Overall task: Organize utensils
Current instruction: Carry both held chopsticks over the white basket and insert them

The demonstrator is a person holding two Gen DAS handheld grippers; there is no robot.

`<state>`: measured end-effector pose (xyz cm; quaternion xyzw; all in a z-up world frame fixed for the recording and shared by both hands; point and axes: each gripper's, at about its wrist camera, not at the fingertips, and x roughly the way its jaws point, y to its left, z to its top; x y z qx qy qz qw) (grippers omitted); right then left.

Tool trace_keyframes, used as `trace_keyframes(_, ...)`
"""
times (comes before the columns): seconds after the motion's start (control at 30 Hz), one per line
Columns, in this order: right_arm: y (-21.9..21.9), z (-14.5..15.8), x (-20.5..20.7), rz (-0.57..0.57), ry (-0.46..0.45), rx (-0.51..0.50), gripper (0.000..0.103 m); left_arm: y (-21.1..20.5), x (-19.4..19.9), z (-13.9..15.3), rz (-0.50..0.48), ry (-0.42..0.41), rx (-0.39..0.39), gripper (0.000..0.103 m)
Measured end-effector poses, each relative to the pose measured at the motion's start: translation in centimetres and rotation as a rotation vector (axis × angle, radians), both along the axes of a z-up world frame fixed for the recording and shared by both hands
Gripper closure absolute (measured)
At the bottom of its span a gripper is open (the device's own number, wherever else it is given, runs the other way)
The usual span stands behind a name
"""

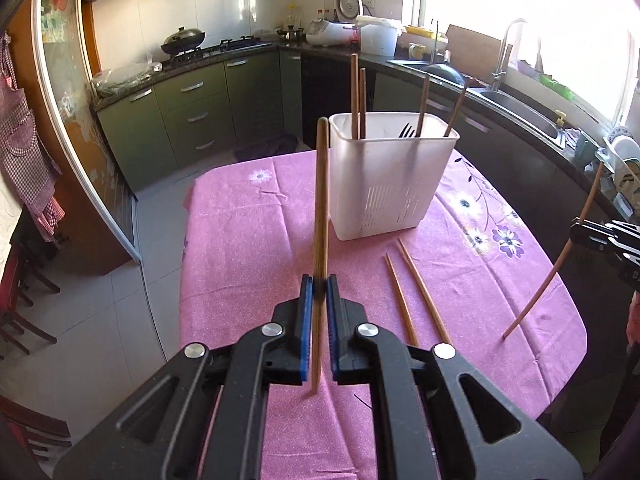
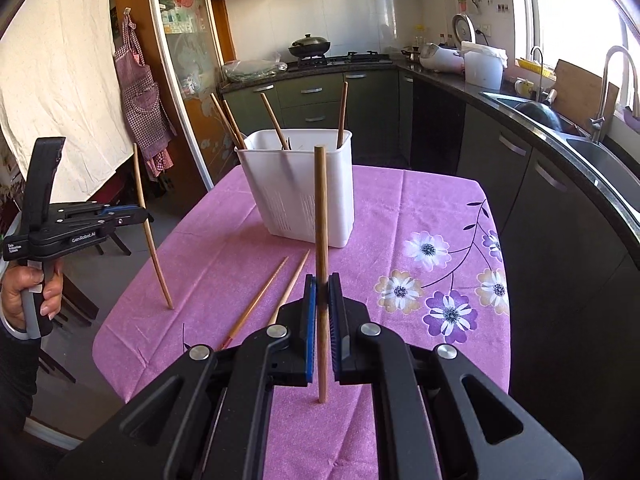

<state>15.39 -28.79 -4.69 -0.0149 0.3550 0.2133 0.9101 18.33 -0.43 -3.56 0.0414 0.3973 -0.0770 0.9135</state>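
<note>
Both claws are carrying a chopstick, and what matters next is how each stick stands against the mouth of the white utensil holder (image 1: 394, 176), which sits on the pink flowered tablecloth (image 1: 248, 240) in the middle of both views.

The left gripper (image 1: 319, 292) has its blue pads pinched tight on the left chopstick (image 1: 321, 208). The stick runs nearly straight up the frame, its thick top level with the holder's rim and just left of the holder's near left corner. So the holder lies ahead and slightly to the right of this claw, and the stick's long axis is already close to upright.

The right gripper (image 2: 322, 292) is likewise clamped on the right chopstick (image 2: 320, 216), upright in the centre of its view, with the holder (image 2: 298, 188) beyond it and a little to the left. From the left camera that same stick shows at the far right edge, leaning, well off from the holder.

Which claw is nearer the rim is hard to call through the fisheye; I'd guess the left.

Four chopsticks and a dark fork (image 1: 407, 131) stand in the holder. Two loose chopsticks (image 1: 416, 292) lie flat on the cloth between the claws and the holder, side by side, pointing roughly toward it.
</note>
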Motion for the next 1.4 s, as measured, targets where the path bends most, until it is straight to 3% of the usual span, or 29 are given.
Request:
trace_keyframes(0.53, 0.2, 1.0, -0.8, 0.012, -0.029, -0.002, 0.096, 0.4, -2.4, 0.8, -0.008, -0.043, -0.009, 0.096)
trace_keyframes(0.83, 1.4, 7.1, 1.4, 0.04, -0.109, 0.036, 0.096, -1.7, -0.9, 5.3, -0.066, -0.081, -0.034, 0.096)
trace_keyframes(1.17, 2.3, 16.5, 7.5, -0.015, -0.273, 0.174, 0.096, -4.8, 3.3, 14.5, -0.106, -0.281, -0.112, 0.096)
trace_keyframes(1.3, 3.5, 17.7, 10.4, -0.046, -0.324, 0.161, 0.096, -5.9, 5.8, 16.0, -0.089, -0.372, -0.126, 0.096)
trace_keyframes(1.4, 4.5, 17.2, 13.4, -0.056, -0.302, 0.149, 0.096, -6.7, 8.1, 15.6, -0.063, -0.402, -0.118, 0.096)
